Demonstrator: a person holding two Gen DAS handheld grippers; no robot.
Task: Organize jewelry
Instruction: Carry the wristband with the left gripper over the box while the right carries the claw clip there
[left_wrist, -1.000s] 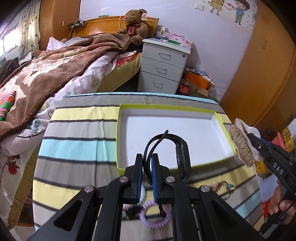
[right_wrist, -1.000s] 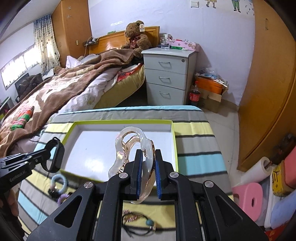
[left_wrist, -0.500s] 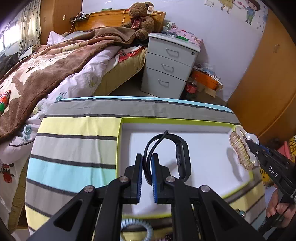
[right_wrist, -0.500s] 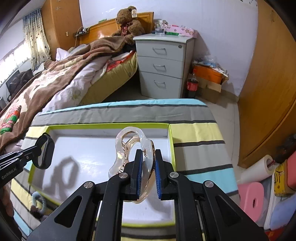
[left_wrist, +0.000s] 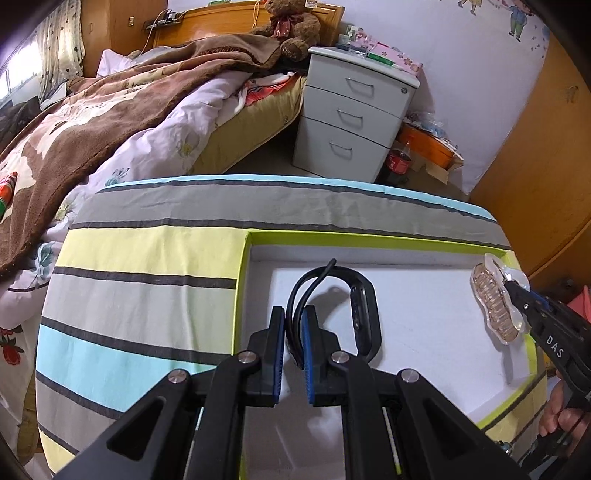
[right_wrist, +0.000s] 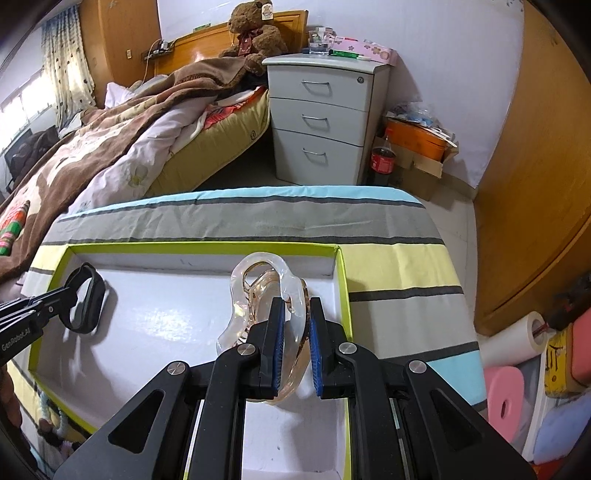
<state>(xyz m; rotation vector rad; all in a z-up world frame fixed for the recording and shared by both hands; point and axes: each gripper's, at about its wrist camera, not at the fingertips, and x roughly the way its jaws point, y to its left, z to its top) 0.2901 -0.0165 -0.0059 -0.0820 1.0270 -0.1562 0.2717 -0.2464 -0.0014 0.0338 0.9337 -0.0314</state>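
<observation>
A white tray with a lime-green rim (left_wrist: 369, 238) lies on the striped cloth. My left gripper (left_wrist: 293, 317) is shut on the strap of a black wristband (left_wrist: 364, 317), which hangs just above the tray's left part. My right gripper (right_wrist: 295, 310) is shut on a clear amber-tinted hair claw clip (right_wrist: 255, 280) over the right part of the tray (right_wrist: 203, 246). The right wrist view shows the wristband (right_wrist: 86, 308) at the left gripper's tip (right_wrist: 70, 295). In the left wrist view the clip (left_wrist: 493, 306) sits at the right gripper's tip (left_wrist: 511, 286), with a hand behind it.
Spiral hair ties (right_wrist: 51, 417) lie on the striped cloth (left_wrist: 147, 280) outside the tray's near-left edge. Beyond the table are a bed (left_wrist: 110, 110), a grey nightstand (right_wrist: 321, 114), a cola bottle (right_wrist: 382, 162) and a wooden door (right_wrist: 535, 184).
Both grippers have moved forward and down, from the tray's near edge to low over its floor. The wristband and the clip stay gripped. The hair ties have slipped out of the left view.
</observation>
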